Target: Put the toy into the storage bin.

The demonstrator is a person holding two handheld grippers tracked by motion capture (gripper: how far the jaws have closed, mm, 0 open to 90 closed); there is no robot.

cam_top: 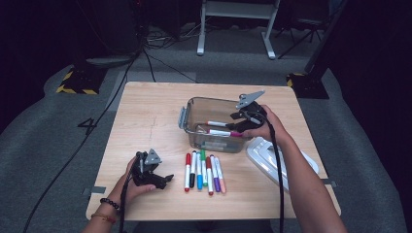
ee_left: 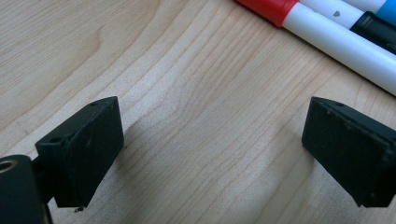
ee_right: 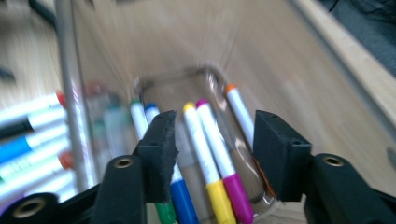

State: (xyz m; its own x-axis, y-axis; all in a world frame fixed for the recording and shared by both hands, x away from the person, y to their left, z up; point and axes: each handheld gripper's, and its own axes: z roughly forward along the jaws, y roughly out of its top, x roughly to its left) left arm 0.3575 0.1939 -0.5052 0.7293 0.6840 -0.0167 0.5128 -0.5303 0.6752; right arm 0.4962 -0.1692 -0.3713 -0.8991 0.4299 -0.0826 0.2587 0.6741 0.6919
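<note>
A clear plastic container (cam_top: 194, 104) stands mid-table with several markers lying in it. My right gripper (cam_top: 233, 127) hovers over its right part, held by a hand. In the right gripper view the right gripper (ee_right: 215, 135) is open, and a yellow marker (ee_right: 201, 140) and a magenta marker (ee_right: 217, 140) lie in the box below the gap, untouched by the pads. A row of markers (cam_top: 203, 172) lies on the wood in front of the container. My left gripper (cam_top: 165, 179) rests left of that row, and it (ee_left: 212, 144) stands open over bare wood.
A white lid (cam_top: 265, 155) lies to the right of the container. A red-capped marker (ee_left: 271, 7) and a black-capped one (ee_left: 373, 25) lie just beyond the left jaws. Bare tabletop (cam_top: 145, 126) stretches across the left half. Cables trail from both grippers.
</note>
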